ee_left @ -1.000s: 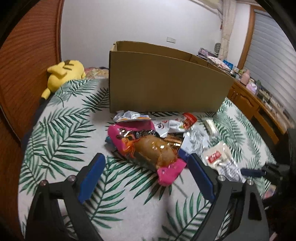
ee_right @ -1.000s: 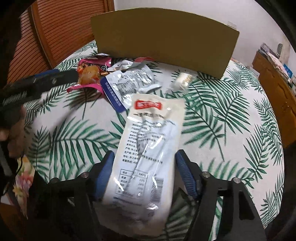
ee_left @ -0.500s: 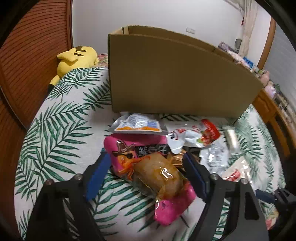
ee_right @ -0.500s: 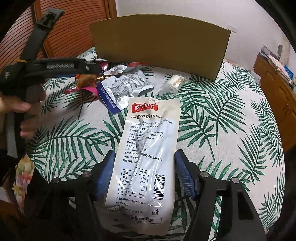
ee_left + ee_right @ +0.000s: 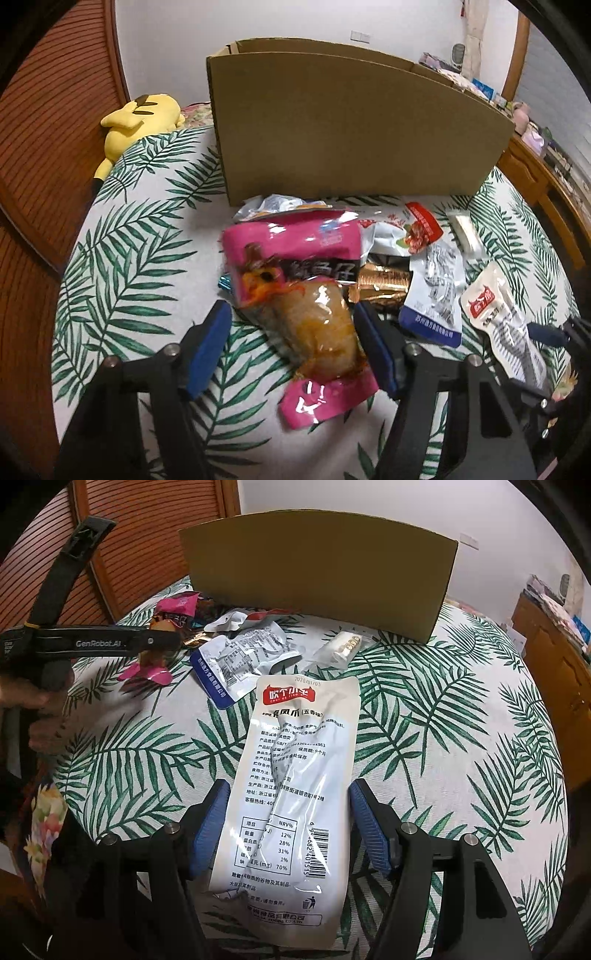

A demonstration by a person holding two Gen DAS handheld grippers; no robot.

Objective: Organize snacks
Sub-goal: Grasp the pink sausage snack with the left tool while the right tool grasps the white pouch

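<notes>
Leaf-print bed [image 5: 461, 738]: snack packets [image 5: 299, 775], cardboard box [image 5: 351, 129]

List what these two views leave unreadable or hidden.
- Inside of the cardboard box: both views, blocked by its own front wall.
- Gold wrapper: left wrist view, mostly under the pink snack pack.
- White pouch, bottom edge: right wrist view, behind the right hand-held gripper.

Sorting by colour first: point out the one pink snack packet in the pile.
The pink packet between the left gripper fingers; neighbouring packets are white or silver.
</notes>
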